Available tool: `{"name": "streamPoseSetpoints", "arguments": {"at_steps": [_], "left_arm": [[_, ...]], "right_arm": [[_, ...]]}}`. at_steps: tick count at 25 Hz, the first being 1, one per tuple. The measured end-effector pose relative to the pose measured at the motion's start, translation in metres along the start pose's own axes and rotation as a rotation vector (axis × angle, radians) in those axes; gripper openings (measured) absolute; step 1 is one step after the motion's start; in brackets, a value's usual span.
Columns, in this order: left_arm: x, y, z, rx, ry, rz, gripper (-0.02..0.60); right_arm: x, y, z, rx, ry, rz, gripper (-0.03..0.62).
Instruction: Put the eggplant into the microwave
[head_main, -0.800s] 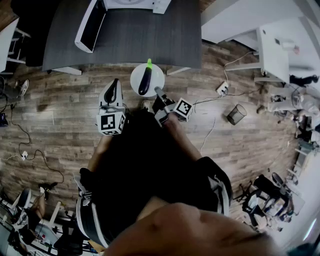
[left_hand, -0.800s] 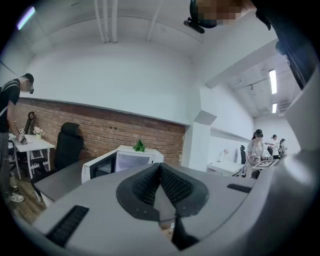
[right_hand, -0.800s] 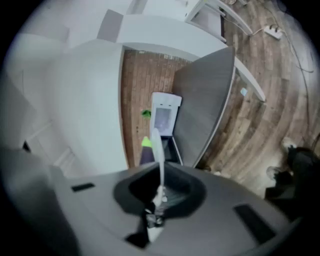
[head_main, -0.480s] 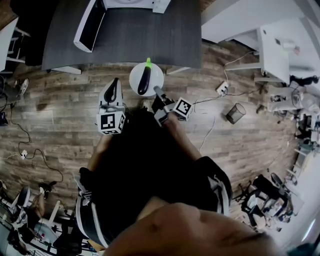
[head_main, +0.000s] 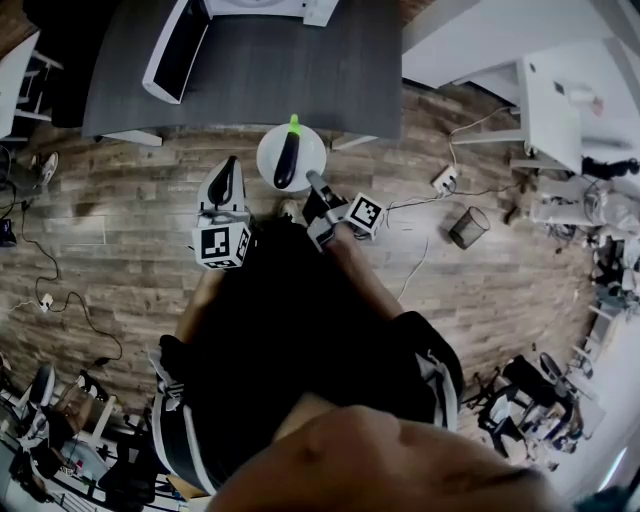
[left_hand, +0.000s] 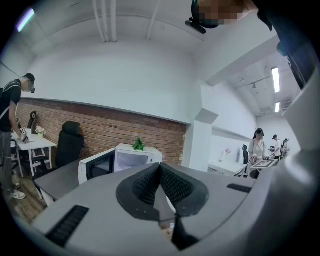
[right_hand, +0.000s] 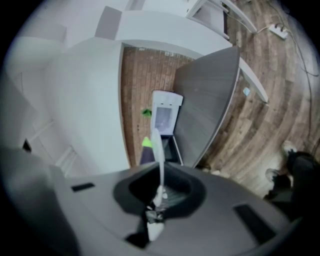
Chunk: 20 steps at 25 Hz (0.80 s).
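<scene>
A dark purple eggplant (head_main: 286, 160) with a bright green stem lies on a round white plate (head_main: 308, 148) held above the wood floor, just short of the dark table (head_main: 290, 85). My right gripper (head_main: 313, 182) is shut on the plate's near rim; in the right gripper view the plate (right_hand: 157, 150) shows edge-on with the eggplant (right_hand: 145, 154) behind it. My left gripper (head_main: 228, 170) hangs left of the plate, shut and empty, its pads (left_hand: 172, 182) pressed together. The white microwave (head_main: 262, 8) stands on the table, its door (head_main: 170, 52) swung open to the left.
A wire waste bin (head_main: 468, 226), a power strip (head_main: 443, 178) and loose cables lie on the floor to the right. A white desk (head_main: 560, 100) stands at the far right. A small green ornament (left_hand: 138, 145) sits atop the microwave (left_hand: 117, 161). People stand in the room (left_hand: 10, 115).
The plate with the eggplant has drifted slightly up and left, nearer the table. Both grippers stay shut, and the left one has barely moved.
</scene>
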<state>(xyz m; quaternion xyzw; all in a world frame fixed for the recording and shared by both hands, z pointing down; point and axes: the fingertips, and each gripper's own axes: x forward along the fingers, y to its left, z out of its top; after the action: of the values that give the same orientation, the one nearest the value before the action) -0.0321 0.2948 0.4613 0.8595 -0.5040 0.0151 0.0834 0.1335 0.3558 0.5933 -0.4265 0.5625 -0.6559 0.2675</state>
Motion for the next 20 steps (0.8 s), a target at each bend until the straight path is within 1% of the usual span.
{"name": "streamPoseSetpoints", "arguments": {"at_steps": [4, 8, 12, 16, 20], "left_arm": [[0.002, -0.016, 0.003, -0.004, -0.006, 0.020, 0.037], [0.008, -0.030, -0.003, -0.008, -0.009, 0.043, 0.037], [0.009, -0.040, -0.007, 0.012, -0.014, 0.057, 0.037], [0.006, -0.044, -0.008, 0.021, -0.009, 0.076, 0.037], [0.013, -0.038, -0.006, 0.019, -0.019, 0.103, 0.037]], "right_arm": [[-0.007, -0.002, 0.010, 0.007, 0.022, 0.007, 0.037], [-0.008, -0.015, 0.024, 0.010, 0.049, 0.003, 0.037], [-0.004, -0.018, 0.033, 0.007, 0.078, 0.000, 0.037], [0.002, -0.017, 0.039, 0.016, 0.093, 0.015, 0.037], [0.014, -0.015, 0.049, 0.021, 0.100, 0.020, 0.037]]}}
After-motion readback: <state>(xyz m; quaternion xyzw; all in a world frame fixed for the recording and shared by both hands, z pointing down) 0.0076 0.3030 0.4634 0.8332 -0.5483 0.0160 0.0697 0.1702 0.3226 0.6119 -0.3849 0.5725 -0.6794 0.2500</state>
